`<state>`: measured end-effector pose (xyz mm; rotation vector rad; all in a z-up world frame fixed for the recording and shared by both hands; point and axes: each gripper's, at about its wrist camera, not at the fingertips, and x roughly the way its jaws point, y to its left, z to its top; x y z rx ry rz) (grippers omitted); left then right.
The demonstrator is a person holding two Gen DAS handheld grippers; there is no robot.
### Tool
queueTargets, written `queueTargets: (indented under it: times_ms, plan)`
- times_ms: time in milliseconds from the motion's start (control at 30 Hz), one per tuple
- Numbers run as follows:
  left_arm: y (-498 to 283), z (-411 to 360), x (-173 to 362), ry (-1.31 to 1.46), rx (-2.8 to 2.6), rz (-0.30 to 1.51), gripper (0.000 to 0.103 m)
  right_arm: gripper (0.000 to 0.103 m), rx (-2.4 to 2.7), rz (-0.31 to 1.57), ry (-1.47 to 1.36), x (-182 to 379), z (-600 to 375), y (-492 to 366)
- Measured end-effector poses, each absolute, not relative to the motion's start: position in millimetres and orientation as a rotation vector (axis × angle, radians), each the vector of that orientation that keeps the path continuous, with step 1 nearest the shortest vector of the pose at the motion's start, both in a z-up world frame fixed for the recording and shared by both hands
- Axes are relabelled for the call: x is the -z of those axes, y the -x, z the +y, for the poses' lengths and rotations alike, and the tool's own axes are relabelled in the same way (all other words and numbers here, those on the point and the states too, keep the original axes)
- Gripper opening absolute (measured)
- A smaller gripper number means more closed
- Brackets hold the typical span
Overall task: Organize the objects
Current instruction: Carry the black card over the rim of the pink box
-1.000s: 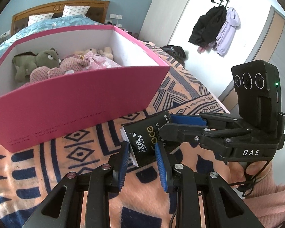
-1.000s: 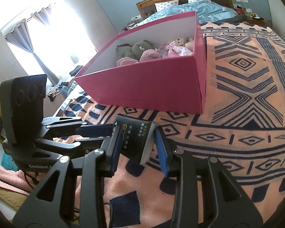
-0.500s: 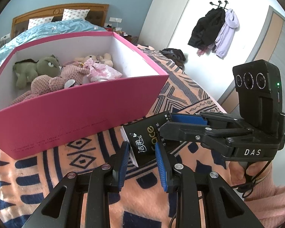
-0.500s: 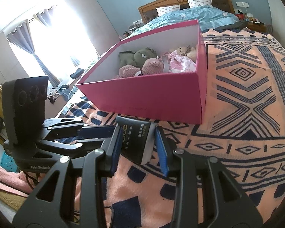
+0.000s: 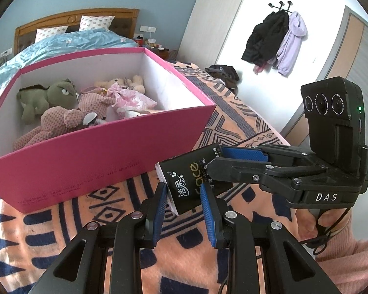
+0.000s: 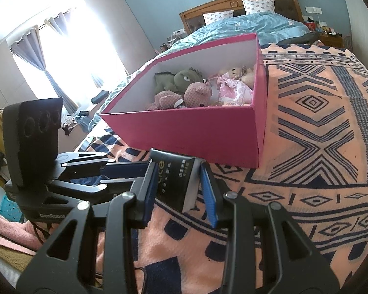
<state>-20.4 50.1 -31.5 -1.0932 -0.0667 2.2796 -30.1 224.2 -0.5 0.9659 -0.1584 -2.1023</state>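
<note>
A black tissue pack (image 5: 184,181) (image 6: 176,181) hangs just above the orange patterned blanket, in front of the pink box's near wall. Both grippers are shut on it. My left gripper (image 5: 183,189) clamps its near end between blue pads. My right gripper (image 5: 214,160) comes in from the right and clamps the far end. In the right wrist view the right gripper (image 6: 177,171) holds the pack from below and the left gripper (image 6: 135,174) reaches in from the left. The open pink box (image 5: 85,166) (image 6: 196,132) holds a green plush (image 5: 49,95), pink plush toys (image 5: 61,120) and other soft toys.
The orange and navy blanket (image 6: 306,147) covers the surface around the box. A bed with a blue duvet (image 5: 61,41) and wooden headboard lies behind. Coats (image 5: 277,39) hang on the right wall. A hand in a pink sleeve (image 5: 331,235) holds the right gripper.
Both views have risen a little with the pack still held by both grippers. The box sits lower in frame and more of its inside shows.
</note>
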Motion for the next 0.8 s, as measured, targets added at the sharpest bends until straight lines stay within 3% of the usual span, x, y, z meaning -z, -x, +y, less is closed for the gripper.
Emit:
queueTargets:
  times_ms: [800]
  plan:
    - [29.8, 52.8, 16.4, 1.057, -2.295, -0.052, 0.027, 0.038, 2.121, -0.125, -0.904, -18.4, 222.9, 34.8]
